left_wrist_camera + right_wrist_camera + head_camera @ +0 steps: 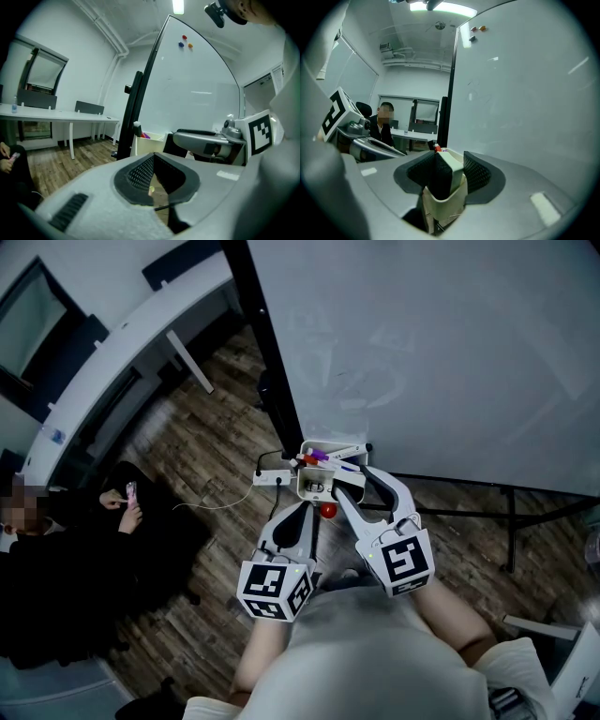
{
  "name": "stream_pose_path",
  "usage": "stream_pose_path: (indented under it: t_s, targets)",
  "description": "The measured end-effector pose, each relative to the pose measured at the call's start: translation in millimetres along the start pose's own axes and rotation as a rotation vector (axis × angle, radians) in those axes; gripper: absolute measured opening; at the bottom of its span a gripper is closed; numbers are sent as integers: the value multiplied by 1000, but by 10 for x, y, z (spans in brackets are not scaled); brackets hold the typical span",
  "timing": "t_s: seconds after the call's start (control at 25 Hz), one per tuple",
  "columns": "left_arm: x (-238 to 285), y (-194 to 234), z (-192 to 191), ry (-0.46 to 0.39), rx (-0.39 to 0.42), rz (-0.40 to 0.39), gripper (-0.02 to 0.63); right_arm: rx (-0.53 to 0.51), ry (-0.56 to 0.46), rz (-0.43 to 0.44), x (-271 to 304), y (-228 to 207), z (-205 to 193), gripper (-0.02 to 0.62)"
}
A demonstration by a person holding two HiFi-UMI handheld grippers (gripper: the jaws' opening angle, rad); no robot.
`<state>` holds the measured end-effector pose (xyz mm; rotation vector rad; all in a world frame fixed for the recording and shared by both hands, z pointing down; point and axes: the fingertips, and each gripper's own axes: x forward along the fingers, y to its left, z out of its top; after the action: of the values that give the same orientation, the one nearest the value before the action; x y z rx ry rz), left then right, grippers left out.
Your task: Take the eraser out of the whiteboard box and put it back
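At the whiteboard box (445, 208), right gripper (449, 165) clamped on the upright eraser (456, 174), long axis vertical; left gripper (153, 161) closed.

eraser (443, 176) lower end is hidden inside the whiteboard box (446, 206). in the head view we can't make the eraser out, too small between the right gripper (345, 482) fingers. markers (315, 457) too small to count. seated person (66, 568) cut off at the left edge.
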<state>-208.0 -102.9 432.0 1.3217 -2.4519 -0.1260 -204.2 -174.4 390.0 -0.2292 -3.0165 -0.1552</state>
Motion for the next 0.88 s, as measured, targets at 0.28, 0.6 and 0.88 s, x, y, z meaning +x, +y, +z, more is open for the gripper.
stream_pose_path:
  t_s: [0.28, 0.6, 0.88]
  targets:
    - [-32, -25, -6, -5, 4, 4, 1, -6, -21, -7, -39, -11, 95, 199]
    - [-69, -63, -10, 1, 14, -2, 2, -25, -54, -15, -59, -27, 202, 198]
    - [-132, -55, 4, 1, 26, -4, 1, -44, -81, -30, -80, -23, 311, 196]
